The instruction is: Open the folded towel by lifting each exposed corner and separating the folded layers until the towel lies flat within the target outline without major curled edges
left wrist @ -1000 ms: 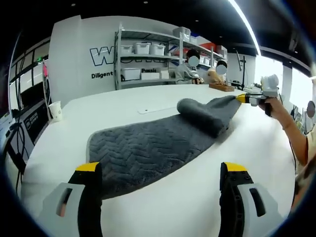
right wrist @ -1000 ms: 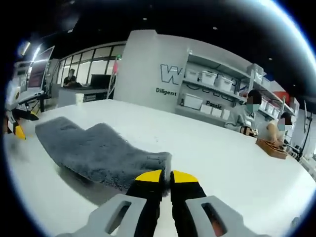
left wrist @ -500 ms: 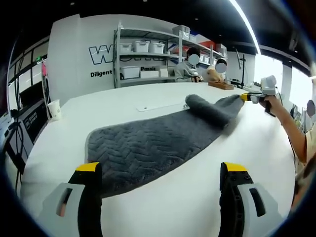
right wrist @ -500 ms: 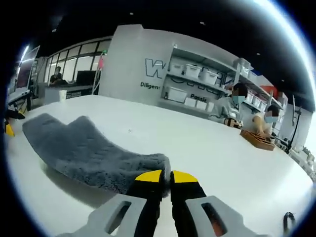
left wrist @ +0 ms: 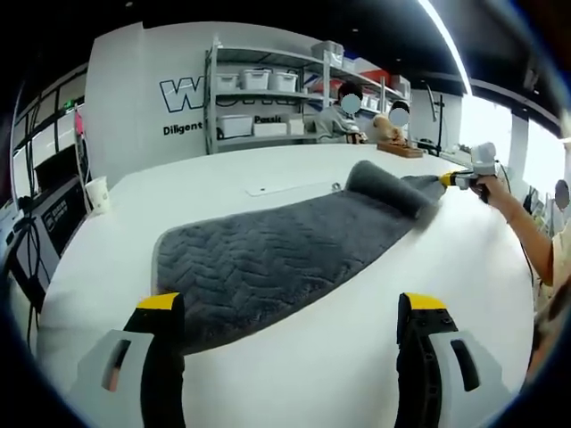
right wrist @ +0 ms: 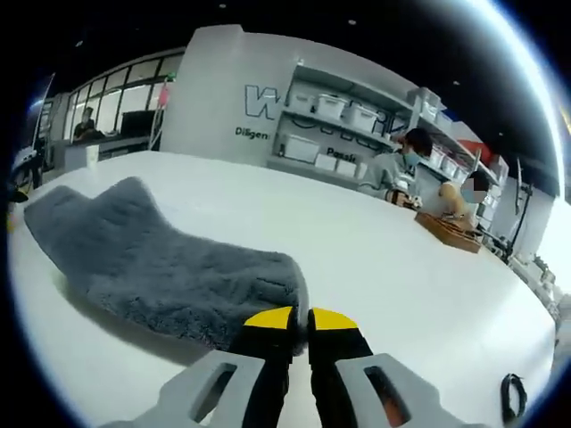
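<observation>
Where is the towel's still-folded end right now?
In the left gripper view the fold lies at the towel's far right end on the white table, next to the right gripper that pinches the towel's corner.

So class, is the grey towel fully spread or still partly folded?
Partly folded: the grey towel lies mostly flat, but its far end humps over where the right gripper pinches it.

your towel is plush grey cloth, its pile matt and stitched in a herringbone weave, lying on a smooth, faintly glossy white bench. your fingers carry glossy yellow tips over matt grey plastic.
</observation>
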